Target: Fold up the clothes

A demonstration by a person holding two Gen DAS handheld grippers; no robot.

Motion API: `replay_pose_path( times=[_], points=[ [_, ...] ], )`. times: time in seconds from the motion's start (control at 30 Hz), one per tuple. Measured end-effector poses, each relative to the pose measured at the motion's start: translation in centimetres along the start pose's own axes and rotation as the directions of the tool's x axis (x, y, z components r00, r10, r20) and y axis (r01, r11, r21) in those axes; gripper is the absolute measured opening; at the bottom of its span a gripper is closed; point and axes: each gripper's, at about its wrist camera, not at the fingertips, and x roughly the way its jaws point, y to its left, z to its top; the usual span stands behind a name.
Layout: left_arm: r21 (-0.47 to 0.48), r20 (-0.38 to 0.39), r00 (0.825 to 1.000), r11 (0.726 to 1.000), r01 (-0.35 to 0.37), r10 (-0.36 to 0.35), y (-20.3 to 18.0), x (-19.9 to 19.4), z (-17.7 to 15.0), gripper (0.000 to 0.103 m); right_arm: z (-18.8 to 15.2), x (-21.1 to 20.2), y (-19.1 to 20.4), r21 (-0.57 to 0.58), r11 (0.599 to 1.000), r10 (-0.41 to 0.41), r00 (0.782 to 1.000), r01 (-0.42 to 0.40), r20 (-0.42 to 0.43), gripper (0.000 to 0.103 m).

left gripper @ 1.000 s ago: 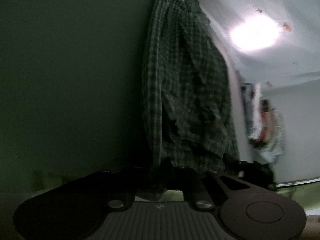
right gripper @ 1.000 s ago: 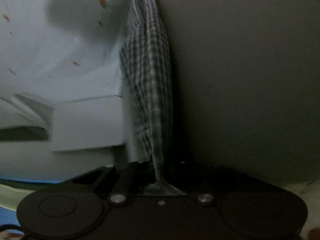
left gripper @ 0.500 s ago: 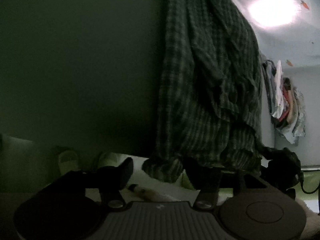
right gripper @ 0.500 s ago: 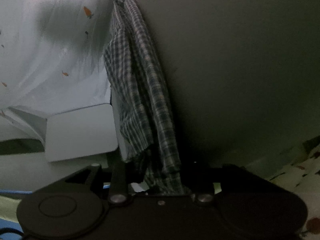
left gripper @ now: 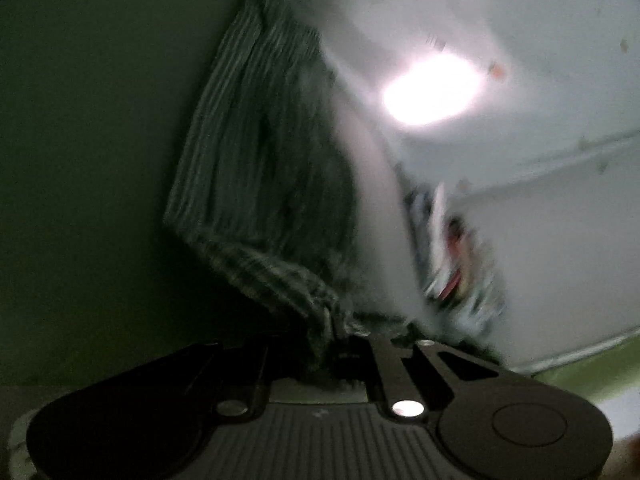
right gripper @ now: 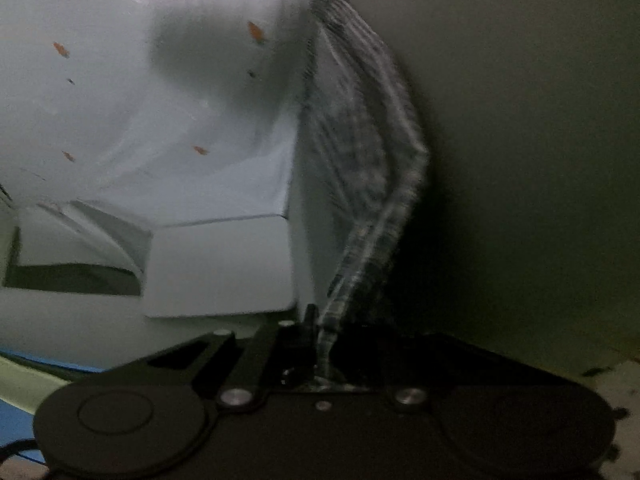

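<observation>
Both grippers – left gripper (left gripper: 340,344) & right gripper (right gripper: 324,344) – clamped on the checked shirt (left gripper: 264,168), held up, no folds yet imo.

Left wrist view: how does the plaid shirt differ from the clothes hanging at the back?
The shirt is dark plaid; the clothes are mixed, with white and red. The shirt is near and large; the clothes are far and small, against the wall. Both hang down and are blurred.
</observation>
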Motion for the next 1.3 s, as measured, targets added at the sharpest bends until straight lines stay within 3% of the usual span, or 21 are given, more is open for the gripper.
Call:
replay_pose_path(
  times=[0.17,0.3,0.8,1.13,1.23,1.3],
  points=[
    [-0.004,0.125,0.988,0.996,0.092,-0.09,-2.1,-0.3,3.0,0.009,2.4,1.1,1.0,0.025,0.995,0.092,0.994,-0.094,0.055,0.006],
    [0.022,0.167,0.982,0.996,0.084,-0.086,-3.3,0.7,5.2,0.009,4.8,2.6,2.2,0.028,0.992,0.121,0.989,-0.124,0.078,0.006],
    [-0.047,0.262,0.964,0.998,0.045,-0.031,-2.2,3.0,12.5,0.009,13.0,5.9,0.8,0.149,0.986,0.058,0.994,-0.071,0.09,0.008],
    [-0.105,0.3,0.954,0.993,0.054,-0.02,0.2,7.1,20.3,0.009,20.7,10.3,-0.6,0.208,0.976,0.052,0.997,-0.065,0.064,0.012],
    [-0.161,0.3,0.954,0.986,0.047,0.004,1.8,8.6,23.0,0.009,23.2,12.1,-1.0,0.241,0.969,0.033,0.997,-0.05,0.074,0.017],
    [-0.176,0.294,0.955,0.984,0.022,0.031,2.6,9.5,24.5,0.01,24.7,12.9,-1.2,0.262,0.964,0.017,0.996,-0.041,0.091,0.027]
  ],
)
